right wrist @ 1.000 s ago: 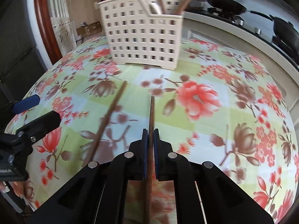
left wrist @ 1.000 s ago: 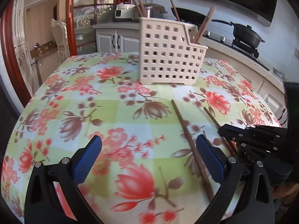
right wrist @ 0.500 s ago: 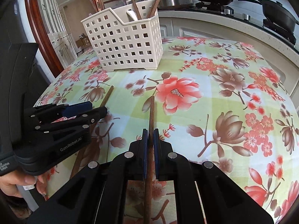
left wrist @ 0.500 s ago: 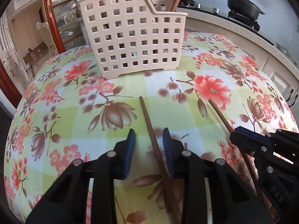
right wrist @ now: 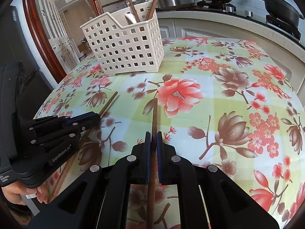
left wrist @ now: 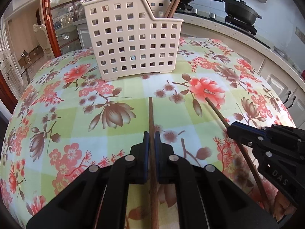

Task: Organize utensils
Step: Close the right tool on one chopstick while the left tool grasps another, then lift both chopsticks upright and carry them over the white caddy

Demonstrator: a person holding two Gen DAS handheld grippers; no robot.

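- Counter [left wrist: 57, 114]: covered by a floral cloth and carrying everything for the task. A stove with pans sits behind it, not involved.
- Basket [left wrist: 133, 43]: white, perforated, upright at the far middle of the counter, well ahead of both grippers. It has a stepped rim, with the tall side to the left in the left wrist view. It holds several brown chopsticks standing tilted, and the right wrist view shows a white spoon [right wrist: 131, 18] in the lower section. An inner divider looks likely but I cannot confirm it.
- Left gripper [left wrist: 152, 141]: closed nearly all the way on the left chopstick [left wrist: 151, 118], with the blue pads against both sides of the shaft. The shaft runs along the gripper axis with its tip pointing at the basket. Judgement: gripped mid-shaft so the tip can lead into the basket.
- Right gripper [right wrist: 153, 140]: clamped the same way on the right chopstick [right wrist: 154, 118], with the tip forward and low over the cloth. I cannot tell whether either tip is touching the cloth.
- Step, as a judgement: both sticks are gripped and the pickup is done. What remains is to lift, tip them upright and drop them among the other chopsticks.
- Risk: a thin round shaft may pivot in the pads when tilted.
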